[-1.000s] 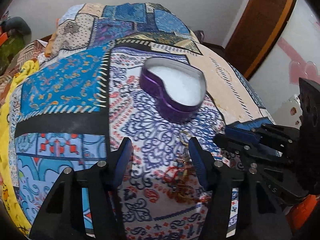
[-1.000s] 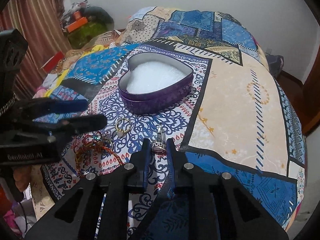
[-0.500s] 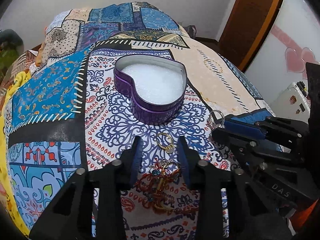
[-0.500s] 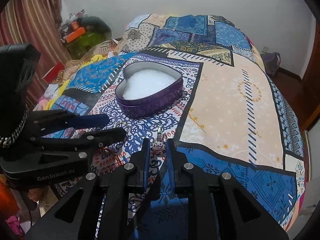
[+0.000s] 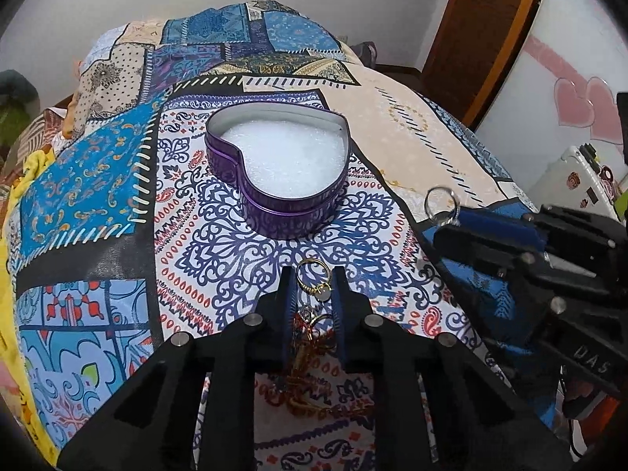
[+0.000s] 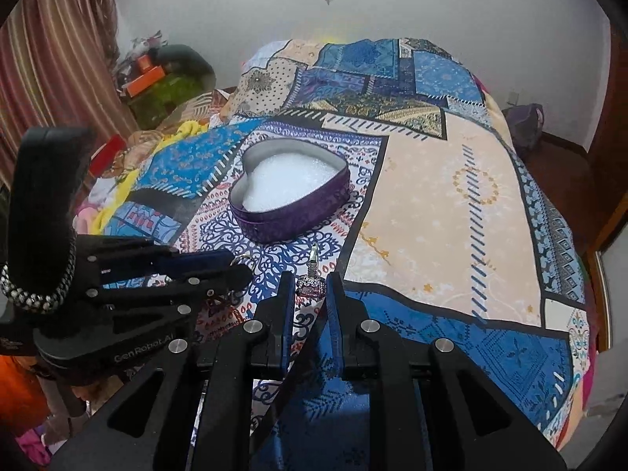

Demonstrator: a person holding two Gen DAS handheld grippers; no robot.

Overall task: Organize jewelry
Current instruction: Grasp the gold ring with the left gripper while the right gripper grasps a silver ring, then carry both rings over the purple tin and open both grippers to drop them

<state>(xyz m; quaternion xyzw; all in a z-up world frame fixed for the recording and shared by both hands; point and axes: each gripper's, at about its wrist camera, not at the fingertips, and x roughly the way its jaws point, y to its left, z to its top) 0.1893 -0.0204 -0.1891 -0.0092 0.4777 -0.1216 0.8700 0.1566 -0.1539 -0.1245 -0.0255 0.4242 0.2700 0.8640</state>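
Note:
A purple heart-shaped tin (image 5: 290,219) with white padding sits uncovered on the patchwork bedspread. In front of it lies a gold ring (image 5: 320,289), flat on the cloth between the fingers of my left gripper (image 5: 313,274). Its jaws are closing around the ring, and a sliver of gap still shows at the left pad. A tangle of red and gold chain (image 5: 310,357) lies under that gripper. My right gripper (image 6: 311,278) is shut on a silver ring (image 6: 310,284) with a pinkish setting, its band sticking up. From the left wrist, that silver ring (image 5: 439,218) pokes out of the right gripper (image 5: 443,227).
The bedspread (image 6: 451,196) falls away at the right edge toward a wooden door (image 5: 482,31). Clutter and a striped curtain (image 6: 59,59) stand beyond the bed's left side. The left gripper (image 6: 239,265) lies close beside the right one.
The left gripper's jaws have narrowed a lot and shifted so the gold ring now lies between them. The right gripper stays shut on the silver ring, barely moved.

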